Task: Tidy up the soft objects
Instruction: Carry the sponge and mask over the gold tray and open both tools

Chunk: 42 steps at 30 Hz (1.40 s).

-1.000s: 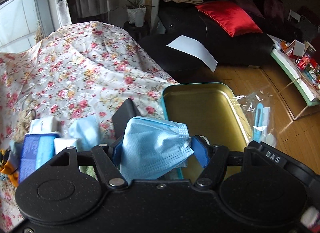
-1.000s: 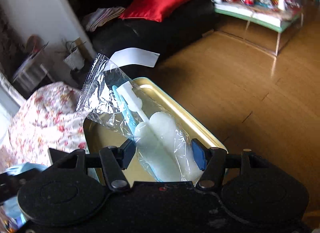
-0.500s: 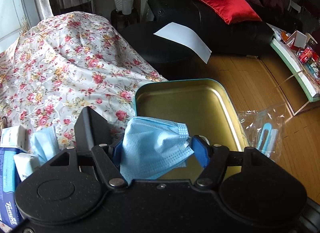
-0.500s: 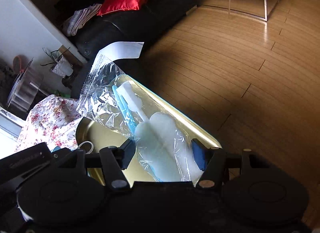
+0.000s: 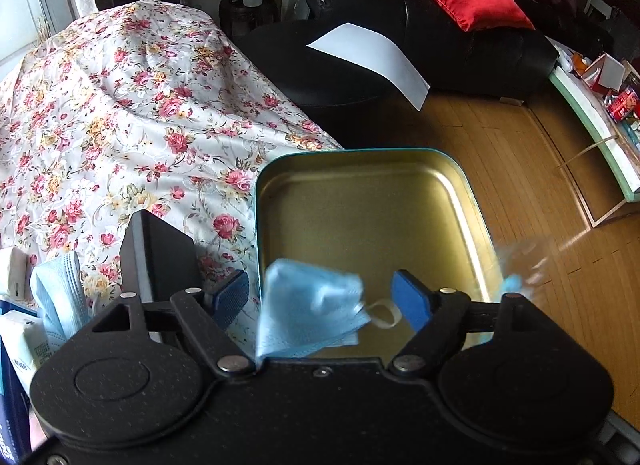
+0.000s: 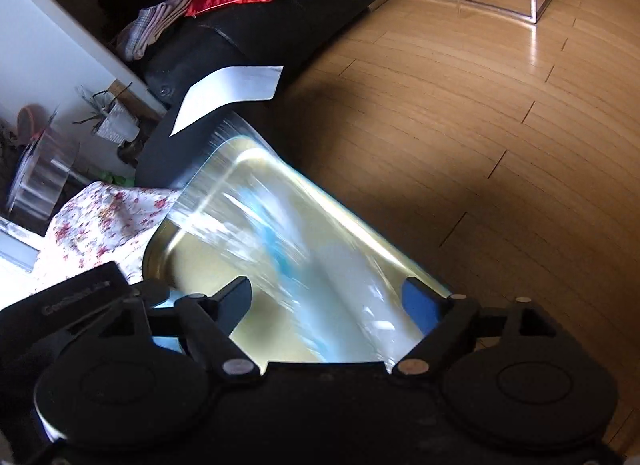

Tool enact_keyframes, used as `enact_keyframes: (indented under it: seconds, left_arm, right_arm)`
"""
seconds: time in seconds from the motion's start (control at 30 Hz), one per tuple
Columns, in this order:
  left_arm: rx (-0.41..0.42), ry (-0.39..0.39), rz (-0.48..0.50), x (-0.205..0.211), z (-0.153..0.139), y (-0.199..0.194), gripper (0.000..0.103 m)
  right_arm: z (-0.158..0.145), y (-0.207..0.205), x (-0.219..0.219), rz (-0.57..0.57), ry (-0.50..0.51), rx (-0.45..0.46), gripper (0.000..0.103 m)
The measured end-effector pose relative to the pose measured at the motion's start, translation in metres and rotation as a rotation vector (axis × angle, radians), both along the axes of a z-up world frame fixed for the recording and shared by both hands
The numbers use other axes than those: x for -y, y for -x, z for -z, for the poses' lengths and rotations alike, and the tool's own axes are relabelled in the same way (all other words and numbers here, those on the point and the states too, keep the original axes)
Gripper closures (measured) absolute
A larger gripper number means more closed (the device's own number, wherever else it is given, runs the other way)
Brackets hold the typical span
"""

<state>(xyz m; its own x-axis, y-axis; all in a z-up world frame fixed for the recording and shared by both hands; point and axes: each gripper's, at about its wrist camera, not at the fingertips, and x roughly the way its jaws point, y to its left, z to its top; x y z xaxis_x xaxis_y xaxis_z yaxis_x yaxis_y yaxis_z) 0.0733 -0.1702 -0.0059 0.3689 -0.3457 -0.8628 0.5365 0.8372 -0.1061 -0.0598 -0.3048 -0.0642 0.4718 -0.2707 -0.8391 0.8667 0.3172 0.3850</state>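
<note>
Here the release step is in hand: both objects are being let go over the gold-lined metal tin [image 5: 372, 221], which fills the lower centre of the left wrist view. The jaws of the left gripper [image 5: 322, 299] are opening, and the blue face mask [image 5: 308, 317] is seen between them, blurred, with the pads no longer pressed on it. The jaws of the right gripper [image 6: 332, 301] are opening too, and the clear plastic bag [image 6: 280, 249] is streaked with motion between them, over the tin's right wall.

For a good release, each gripper should be kept above the tin's floor until its object has dropped clear, so that nothing is caught on the teal rim.

The mask is pale blue, pleated and crumpled, with a white ear loop [image 5: 384, 315] hanging to its right. The bag is transparent and shiny; something blue and something white is seen inside, too blurred to be named. A second mask [image 5: 60, 297] stands at the lower left, on the floral cloth [image 5: 120, 113].
</note>
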Motion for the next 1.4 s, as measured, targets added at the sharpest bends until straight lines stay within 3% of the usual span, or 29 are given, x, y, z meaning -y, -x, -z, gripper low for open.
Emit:
enact_keyframes:
  seconds: [0.27,0.8,1.07,1.27,1.4]
  left_arm:
    - [-0.029,-0.003,-0.021,-0.001,0.009,-0.010,0.026]
    - [0.021,0.041,-0.051,-0.017,-0.015,-0.011,0.026]
    - [0.089,0.077,-0.089,-0.066,-0.050,0.002,0.025]
    - [0.167,0.089,-0.143,-0.120,-0.074,0.005,0.022]
    - [0.200,0.084,-0.166,-0.153,-0.081,0.009,0.020]
  right_arm:
    - [0.013,-0.010,0.008,0.026,-0.006,-0.024,0.021]
    - [-0.008,-0.018,0.006,0.001,0.171,-0.023,0.021]
    - [-0.015,-0.009,-0.007,-0.018,0.284,-0.012,0.021]
    - [-0.019,0.007,-0.006,0.011,0.293,0.023,0.021]
    - [-0.023,0.009,-0.018,-0.029,0.311,0.034,0.020]
